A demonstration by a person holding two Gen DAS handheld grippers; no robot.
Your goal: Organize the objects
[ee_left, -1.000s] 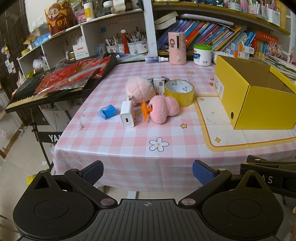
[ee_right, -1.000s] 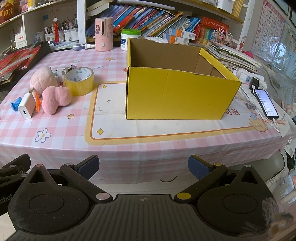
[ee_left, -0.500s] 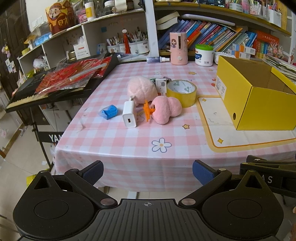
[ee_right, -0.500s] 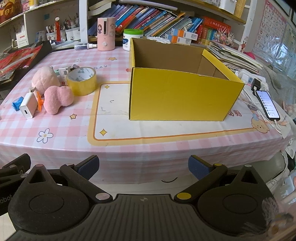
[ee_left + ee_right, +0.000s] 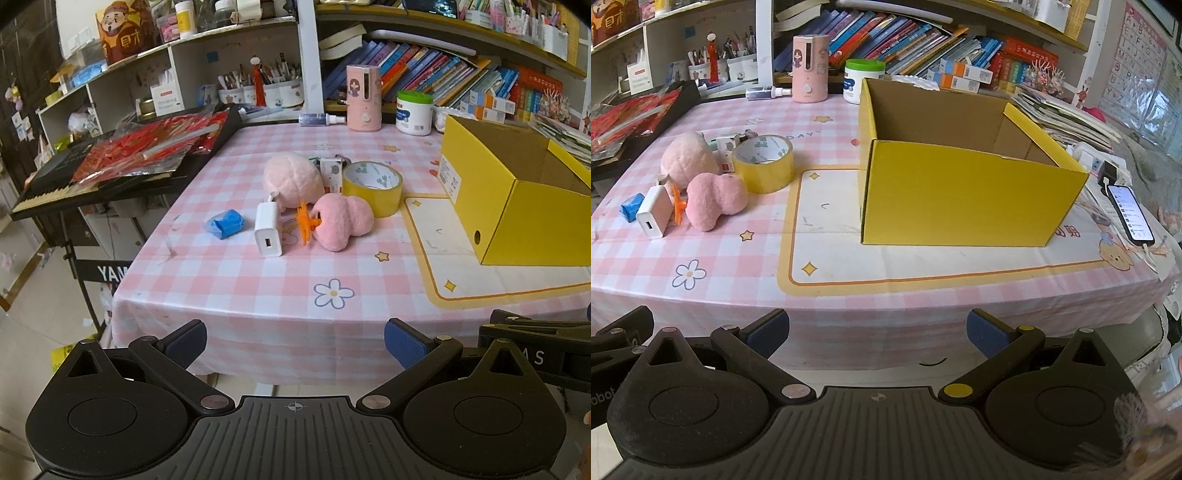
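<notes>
An open yellow cardboard box (image 5: 960, 192) stands on the pink checked table, also in the left wrist view (image 5: 517, 206). Left of it lies a cluster: yellow tape roll (image 5: 372, 187), two pink plush toys (image 5: 341, 220) (image 5: 291, 179), an orange clip (image 5: 306, 221), a white charger (image 5: 267, 234), a blue wrapped piece (image 5: 224, 223) and a small white box (image 5: 330, 172). My left gripper (image 5: 293, 341) is open and empty, before the table's front edge. My right gripper (image 5: 877, 330) is open and empty, also short of the table, facing the box.
A pink dispenser (image 5: 364, 98), a white jar (image 5: 413, 112) and a spray bottle (image 5: 321, 119) stand at the table's back. Bookshelves rise behind. A keyboard with red packets (image 5: 122, 158) sits left of the table. A phone (image 5: 1130, 214) lies at the right edge.
Both grippers have moved slightly forward toward the table; the objects appear a little larger. Nothing on the table has moved.
</notes>
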